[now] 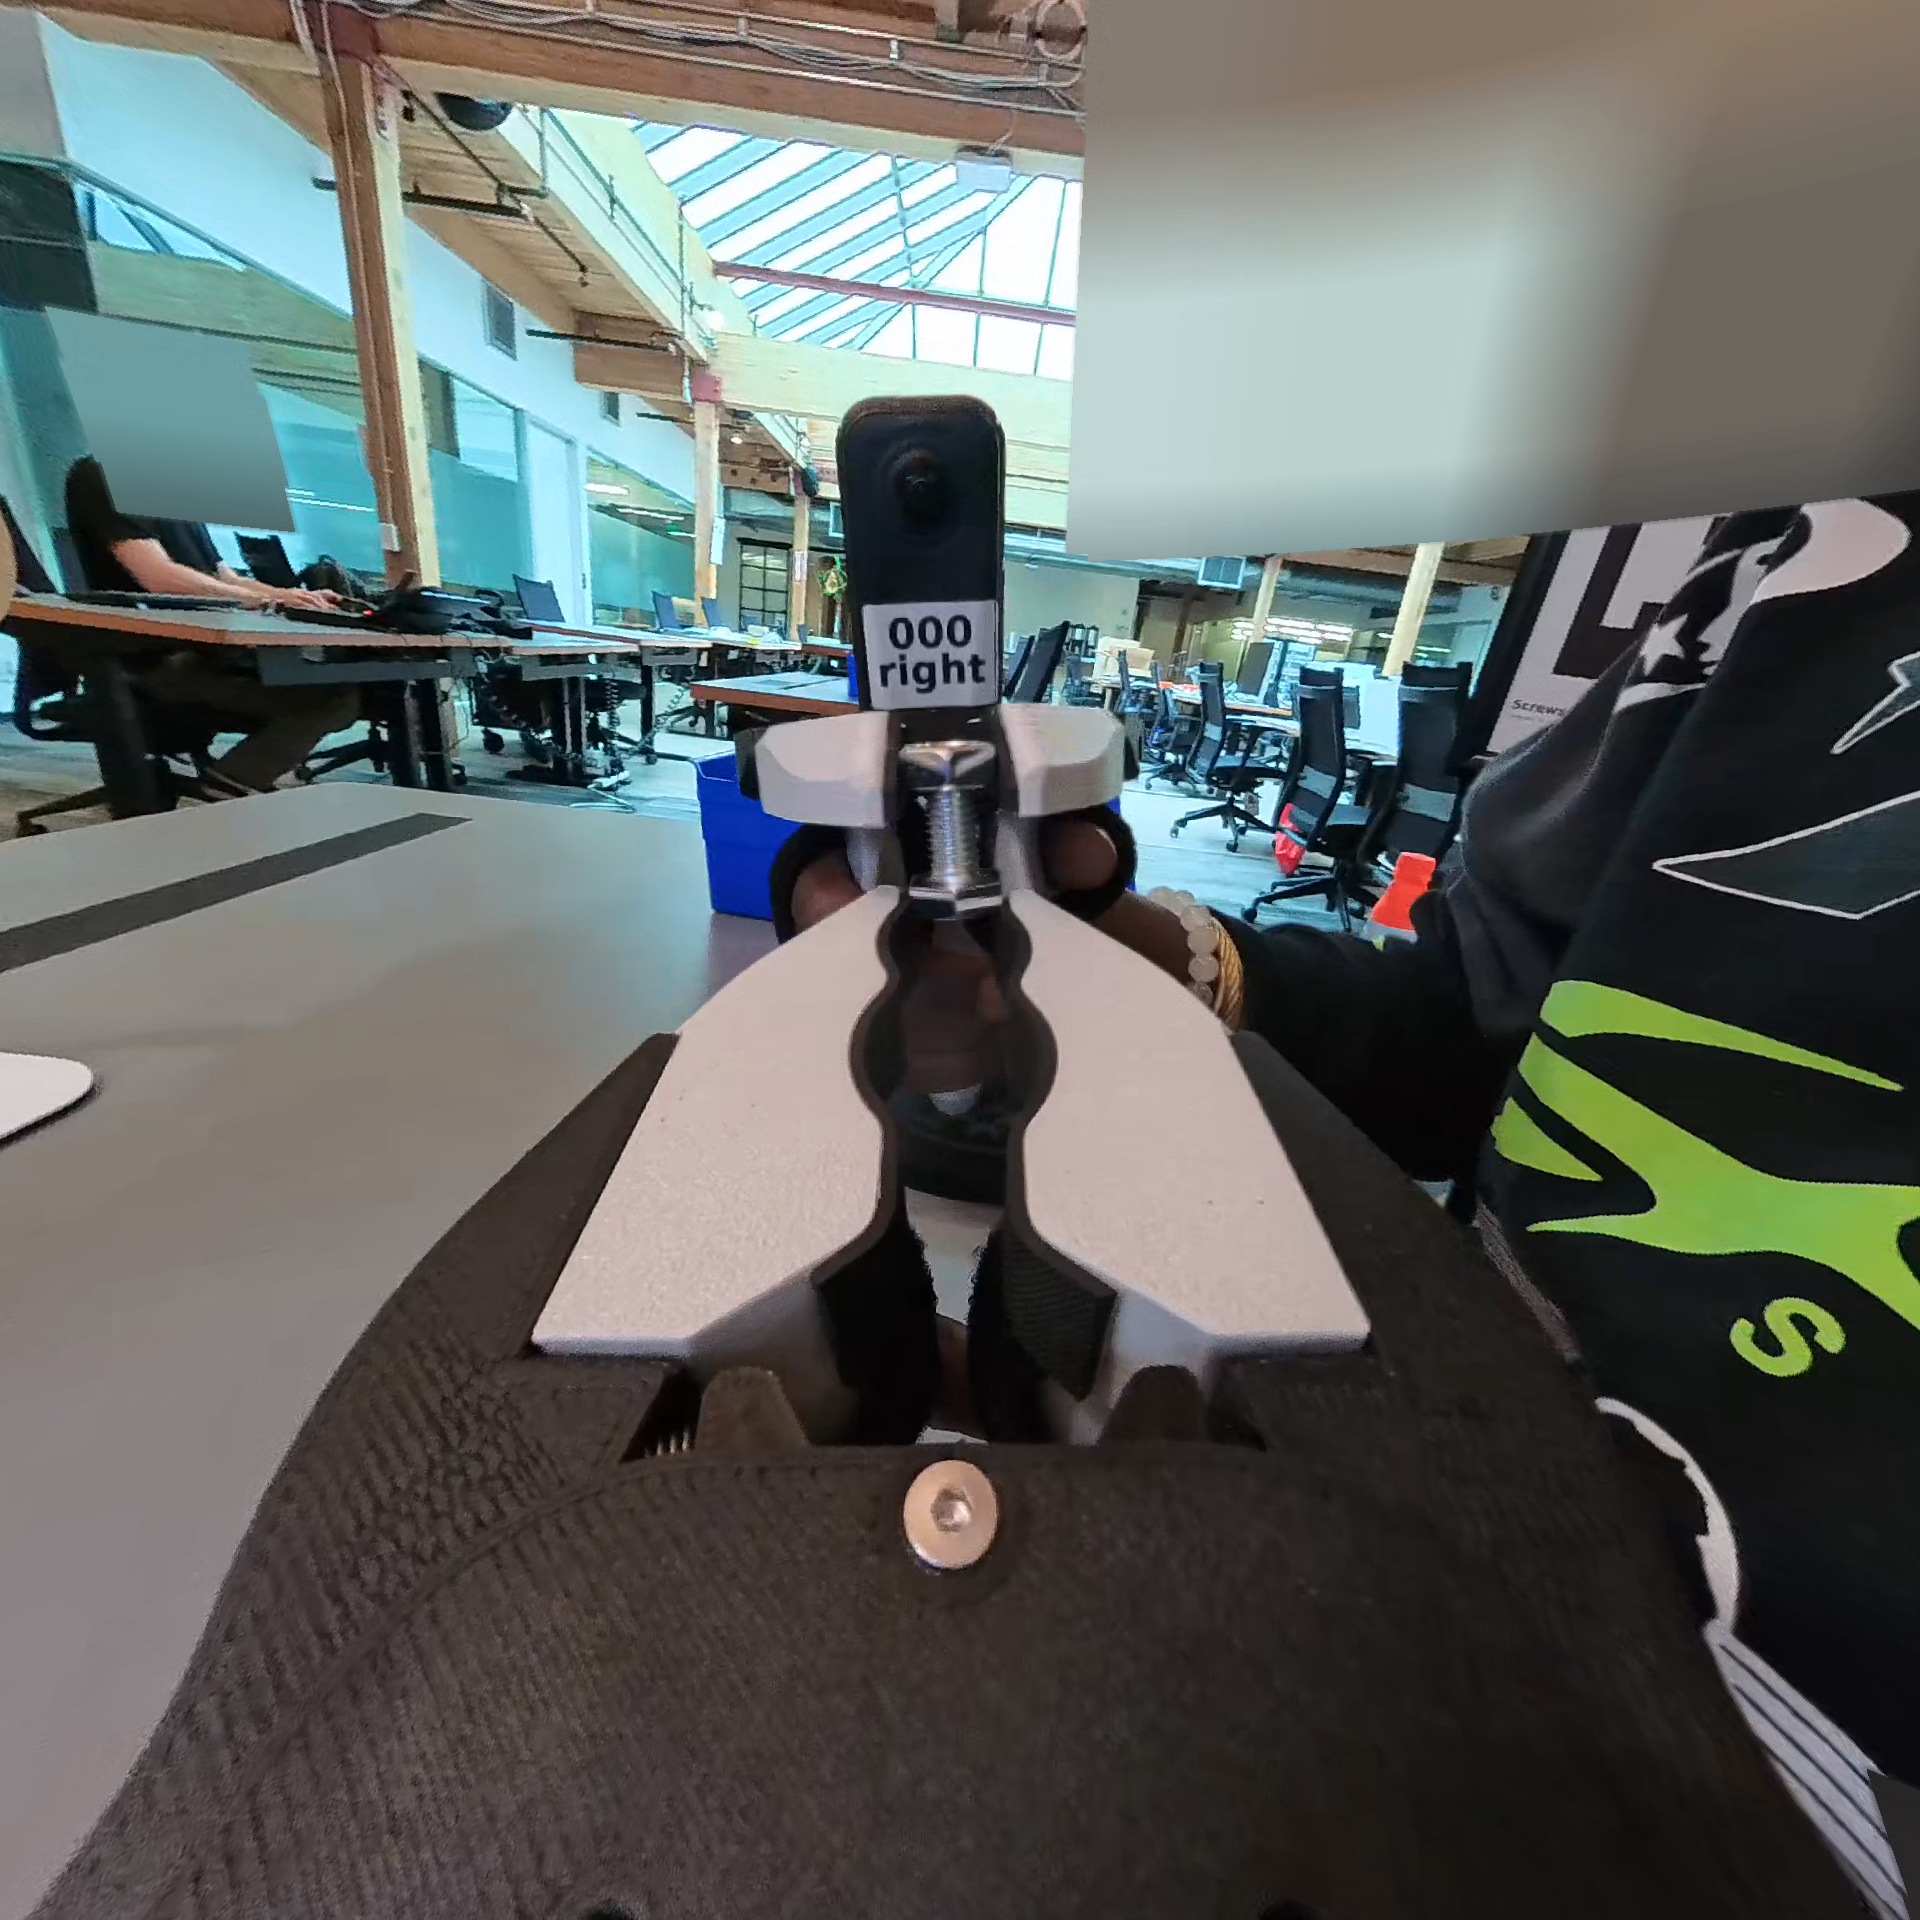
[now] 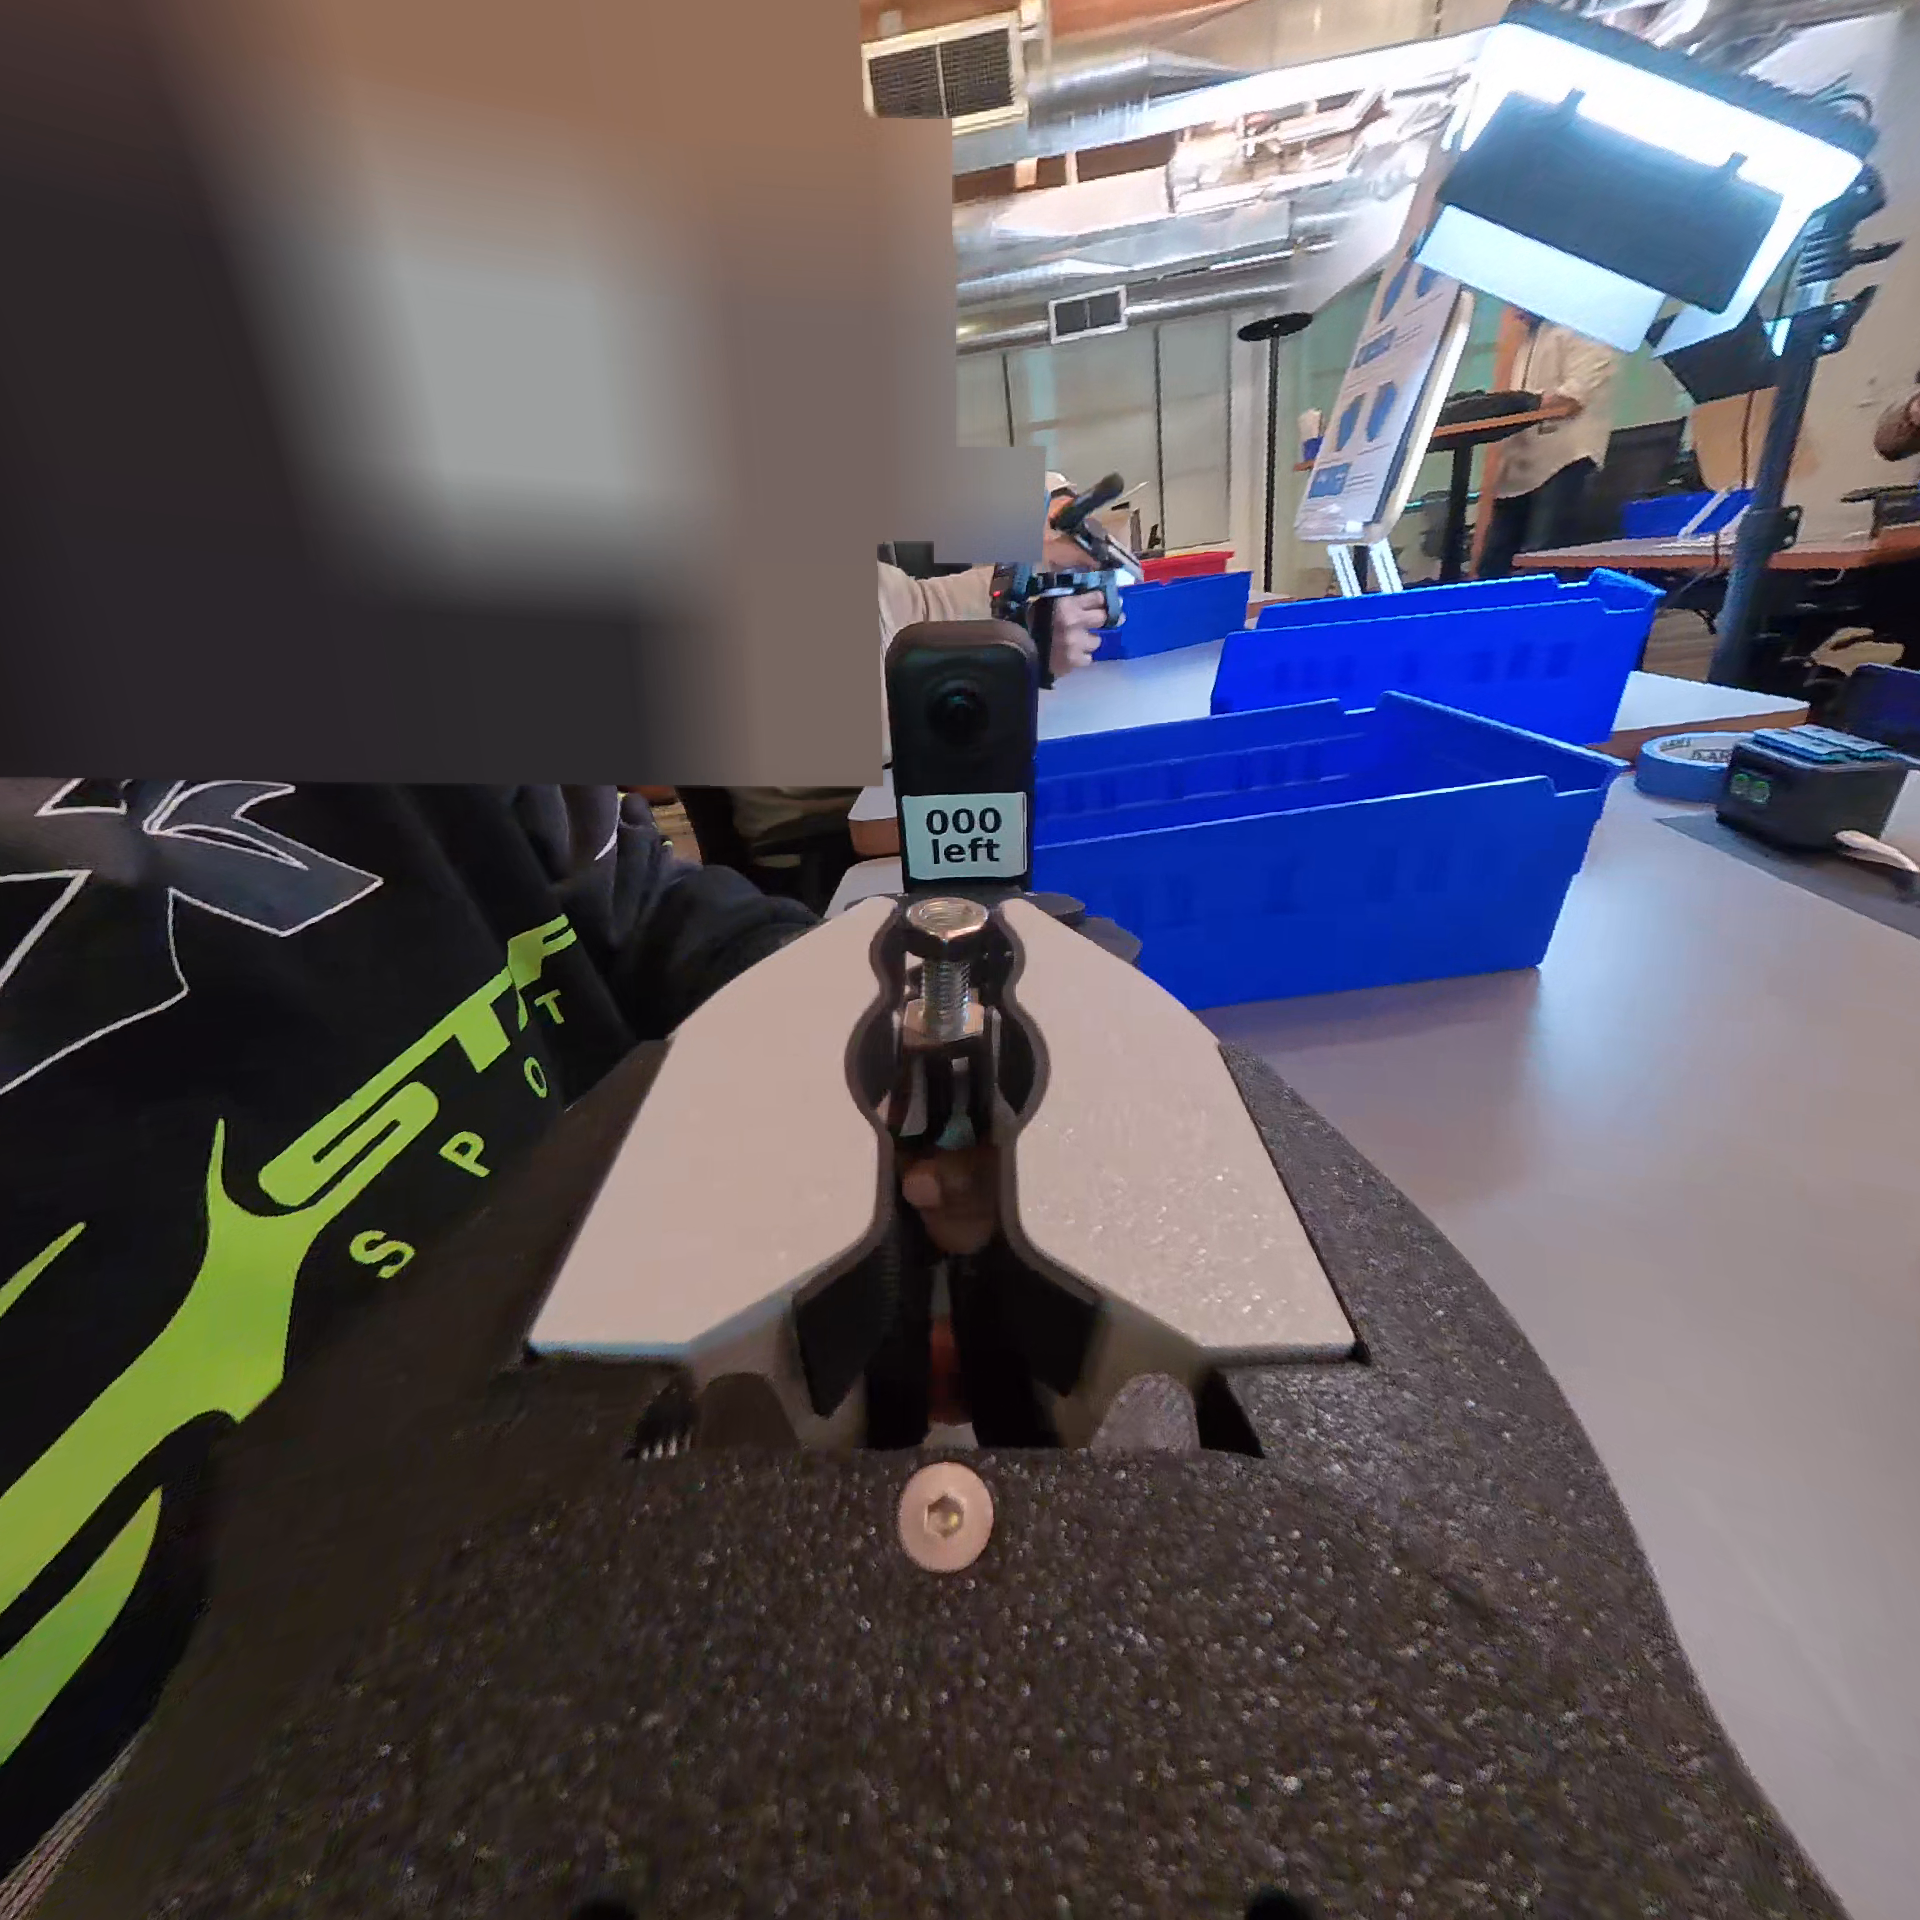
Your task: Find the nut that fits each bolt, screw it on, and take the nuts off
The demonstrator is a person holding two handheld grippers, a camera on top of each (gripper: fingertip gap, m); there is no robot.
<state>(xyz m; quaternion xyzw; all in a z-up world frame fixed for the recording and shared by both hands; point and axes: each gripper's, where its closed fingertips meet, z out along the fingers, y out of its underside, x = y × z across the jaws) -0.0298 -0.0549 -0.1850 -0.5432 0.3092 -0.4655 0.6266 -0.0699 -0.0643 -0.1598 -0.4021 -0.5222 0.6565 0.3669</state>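
Bolt (image 1: 951, 831) is held in the air between the two grippers, above the grey table (image 1: 312, 1039). Its long axis runs along the line from one gripper to the other, straight up the image centre in both wrist views. Bare thread shows mid-span, with a hex piece at each end. Can't tell which hex end is the head and which the nut.

Left gripper (image 1: 954, 909): jaws closed on the hex end nearest its own camera, pinched right at the fingertips.

Right gripper (image 2: 943, 920): jaws closed on the opposite end. The thread lies in the gap between its fingers.

Grippers face each other nose to nose, fingers roughly level, each camera looking at the other one's camera.

Left wrist view only:
- The person's hand (image 1: 1081, 862) wrapped round the right gripper's grip from behind.
- A bead bracelet (image 1: 1195, 935) at the wrist.
- A black sleeve (image 1: 1351, 1018) running off to the right.
- A blue bin (image 1: 738, 842) just behind the gripper.
- Open office with desks and chairs beyond.

Right wrist view only:
- Two long blue bins (image 2: 1299, 862) on the table to the right.
- A roll of blue tape (image 2: 1683, 764) and a small black device (image 2: 1808, 795) farther right.
- A lit light panel (image 2: 1621, 187) overhead.
- A black top with green print (image 2: 260, 1299) filling the left side.
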